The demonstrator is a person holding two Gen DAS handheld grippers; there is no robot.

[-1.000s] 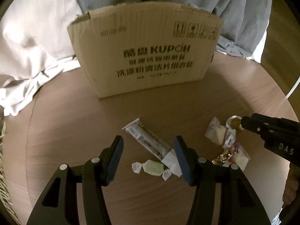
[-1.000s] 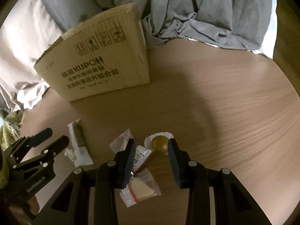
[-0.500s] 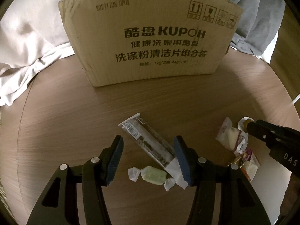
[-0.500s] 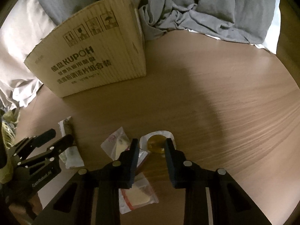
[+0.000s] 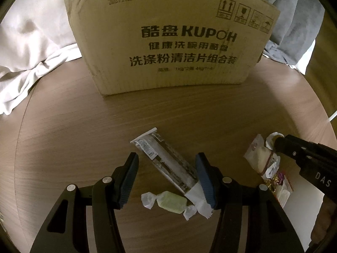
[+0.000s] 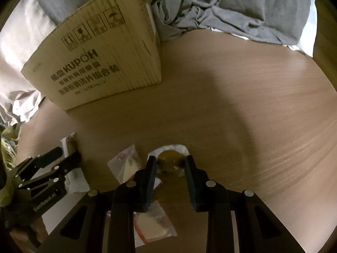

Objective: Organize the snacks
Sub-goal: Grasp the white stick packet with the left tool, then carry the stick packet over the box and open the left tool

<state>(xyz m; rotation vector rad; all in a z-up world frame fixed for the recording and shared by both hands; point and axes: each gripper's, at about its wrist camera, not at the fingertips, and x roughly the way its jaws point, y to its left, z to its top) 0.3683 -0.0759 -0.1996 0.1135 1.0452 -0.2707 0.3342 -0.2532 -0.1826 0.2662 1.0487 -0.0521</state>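
The snacks lie in two loose groups on the round wooden table (image 5: 63, 113), in front of the cardboard box (image 5: 168, 42), which is the likely destination for sorting.

Left group: a long clear-wrapped snack bar (image 5: 166, 162) lies diagonally, with a green twist-wrapped candy (image 5: 171, 202) touching or just beside its near end. The left claw (image 5: 166, 179) is wide open and holds nothing. Its fingers straddle the bar, the right pad close against the bar's near end. This placement suits closing across the bar's narrow width, although the diagonal lie means the pads would meet it at an angle.

Right group: a round amber candy in a white wrapper (image 6: 170, 160) lies just beside two clear pouches with pale contents, one nearer the box (image 6: 128, 164) and one partly under the claw body (image 6: 151, 225). The right claw (image 6: 170, 164) is narrowed to roughly the candy's width, one finger on each side. Whether the pads already press the candy cannot be told. The low, straddling pose suggests a grasp in progress.

The box stands upright with its printed face toward both claws; its opening is not visible. Grey and white bedding (image 6: 210, 6) lies behind it at the table's far edge.

Risk: the wrapper flange may slip between the pads.
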